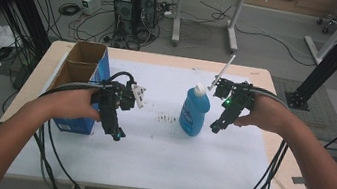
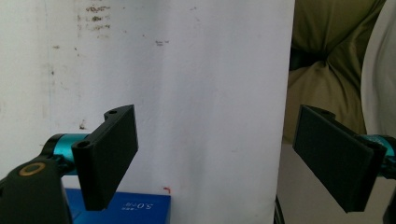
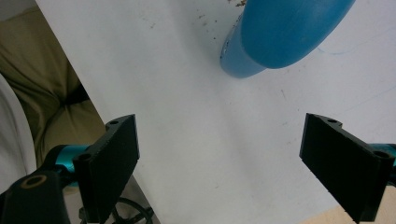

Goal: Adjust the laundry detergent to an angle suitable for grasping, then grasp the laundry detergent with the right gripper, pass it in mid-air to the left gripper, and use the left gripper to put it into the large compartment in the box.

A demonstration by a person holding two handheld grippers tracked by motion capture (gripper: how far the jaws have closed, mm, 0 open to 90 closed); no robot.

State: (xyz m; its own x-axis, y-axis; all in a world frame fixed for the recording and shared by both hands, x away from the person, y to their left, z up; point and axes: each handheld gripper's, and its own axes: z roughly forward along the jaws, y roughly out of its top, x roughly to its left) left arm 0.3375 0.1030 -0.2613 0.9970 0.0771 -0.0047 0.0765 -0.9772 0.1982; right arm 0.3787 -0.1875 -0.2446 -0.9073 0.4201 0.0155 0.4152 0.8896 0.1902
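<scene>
We hold both hand-held grippers released: the right hand-held gripper (image 1: 215, 127) beside the bottle (image 1: 195, 111), the left hand-held gripper (image 1: 117, 135) near the box (image 1: 81, 86)

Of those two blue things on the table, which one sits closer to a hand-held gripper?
The blue box: the left hand-held gripper sits right against it. The blue bottle stands slightly apart from the right hand-held gripper.

We see the blue bottle (image 3: 280, 32) cut off by the frame's top, beyond our fingers; its label is unreadable.
</scene>
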